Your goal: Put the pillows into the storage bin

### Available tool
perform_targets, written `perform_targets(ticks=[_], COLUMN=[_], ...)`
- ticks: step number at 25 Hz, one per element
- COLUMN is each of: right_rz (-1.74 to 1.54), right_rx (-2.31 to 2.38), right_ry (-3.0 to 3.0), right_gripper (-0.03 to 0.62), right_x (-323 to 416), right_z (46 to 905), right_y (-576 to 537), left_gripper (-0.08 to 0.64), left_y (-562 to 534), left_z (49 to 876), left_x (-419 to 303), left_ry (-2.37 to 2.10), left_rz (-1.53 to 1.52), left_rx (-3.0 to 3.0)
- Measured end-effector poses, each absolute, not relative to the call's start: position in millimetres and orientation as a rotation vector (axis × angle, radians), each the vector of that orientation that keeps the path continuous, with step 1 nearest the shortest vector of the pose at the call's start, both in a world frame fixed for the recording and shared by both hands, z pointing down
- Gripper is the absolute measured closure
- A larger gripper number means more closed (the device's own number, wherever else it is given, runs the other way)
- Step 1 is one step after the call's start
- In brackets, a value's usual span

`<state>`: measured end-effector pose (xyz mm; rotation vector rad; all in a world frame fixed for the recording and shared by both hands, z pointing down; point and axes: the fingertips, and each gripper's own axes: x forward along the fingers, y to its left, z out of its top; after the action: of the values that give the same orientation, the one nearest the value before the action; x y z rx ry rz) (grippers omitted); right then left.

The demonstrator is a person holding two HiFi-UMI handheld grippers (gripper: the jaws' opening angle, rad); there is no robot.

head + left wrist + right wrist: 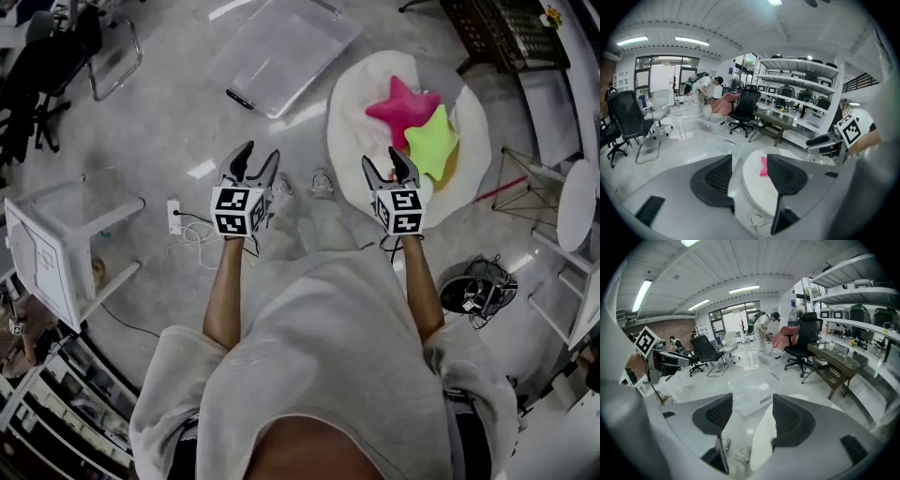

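Observation:
A pink star pillow (401, 108) and a green star pillow (431, 141) lie on a round white cushion (361, 112) on the floor ahead to the right. The clear storage bin (286, 47) sits further off, to the left of the cushion. My left gripper (260, 155) and right gripper (386, 159) are held up side by side in front of me, both open and empty, well above the floor. In the left gripper view the open left gripper (750, 161) frames the pink pillow (763, 166). In the right gripper view the open right gripper (752, 399) frames the bin (752, 392).
A white stool (56, 244) lies tipped at the left, with a power strip and cable (178, 220) beside it. Black gear (478, 286) and a wire stand (525, 183) are at the right. A dark crate (506, 33) and an office chair (47, 66) stand further off.

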<state>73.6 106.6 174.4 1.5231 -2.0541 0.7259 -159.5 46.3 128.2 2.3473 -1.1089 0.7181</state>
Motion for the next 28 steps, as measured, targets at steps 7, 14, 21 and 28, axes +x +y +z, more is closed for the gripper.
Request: perform_targets(ticks=[7, 14, 21, 28], right_rz=[0.898, 1.072, 1.222, 1.311], right_rx=[1.781, 1.999, 2.098, 2.116], right_ry=[-1.777, -1.506, -1.349, -1.304], right_gripper=[0.341, 0.333, 0.297, 0.281], right_x=[127.0, 187.2, 204.9, 216.8], right_z=[217.2, 278.0, 347.5, 436.8], right_y=[187.0, 261.7, 313.9, 317.5], left_gripper=[0.330, 0.330, 0.330, 0.330], left_y=[48.0, 69.5, 89.4, 94.0], left_z=[168.0, 222.9, 282.1, 358.9], left_x=[-86.0, -0.3, 57.5, 74.0], left_ry=[-0.755, -0.444, -0.230, -0.182], left_rz=[0.805, 0.881, 0.952, 0.986], left_rx=[2.491, 2.573, 2.616, 2.584])
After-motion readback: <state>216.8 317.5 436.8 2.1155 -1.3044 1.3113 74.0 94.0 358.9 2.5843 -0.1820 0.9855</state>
